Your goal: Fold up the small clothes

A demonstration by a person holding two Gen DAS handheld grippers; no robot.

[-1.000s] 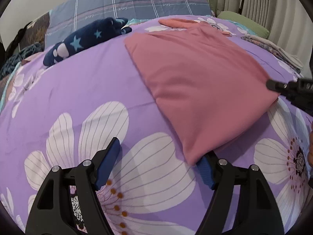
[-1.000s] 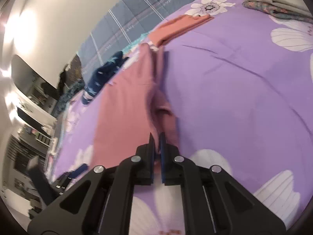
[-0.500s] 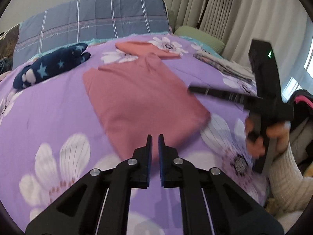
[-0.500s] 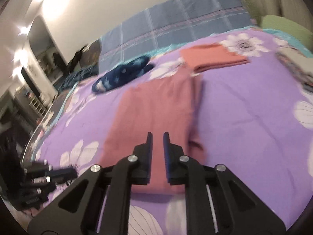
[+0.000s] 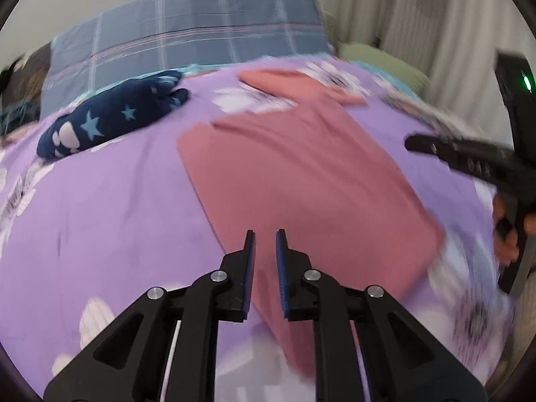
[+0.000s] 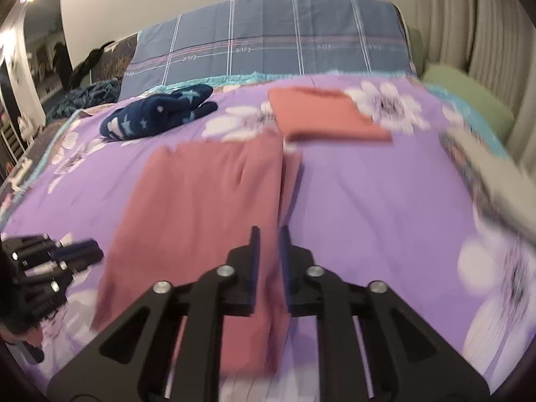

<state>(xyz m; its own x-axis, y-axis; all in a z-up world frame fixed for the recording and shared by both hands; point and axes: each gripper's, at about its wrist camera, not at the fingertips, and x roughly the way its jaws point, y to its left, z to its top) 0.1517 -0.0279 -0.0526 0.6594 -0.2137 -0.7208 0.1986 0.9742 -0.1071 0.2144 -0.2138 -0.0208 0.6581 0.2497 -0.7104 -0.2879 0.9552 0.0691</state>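
Observation:
A dusty-pink garment [image 5: 301, 174] [image 6: 201, 201] lies flat on the purple flowered bedspread [image 5: 100, 201], folded into a long rectangle with a narrow strip showing along its right edge. My left gripper [image 5: 265, 234] hovers above its near left part. The jaws are opening, a narrow gap apart, with nothing between them. My right gripper [image 6: 269, 231] hovers over the garment's near right edge. Its jaws are also opening a little and hold nothing. Each gripper shows in the other's view, the right one [image 5: 469, 160] held by a hand, the left one [image 6: 73, 251] low at the left.
A folded salmon garment [image 6: 321, 110] lies beyond the pink one. A navy star-patterned garment [image 6: 157, 110] sits crumpled at the back left. A blue plaid pillow [image 6: 268, 40] and a green pillow [image 6: 469, 100] line the headboard side. Folded clothes [image 6: 485, 167] lie at the right edge.
The left jaws went from wide open to nearly together. The right gripper let go of the pink garment's edge and rolled upright. Both grippers rose and drew back from the garment.

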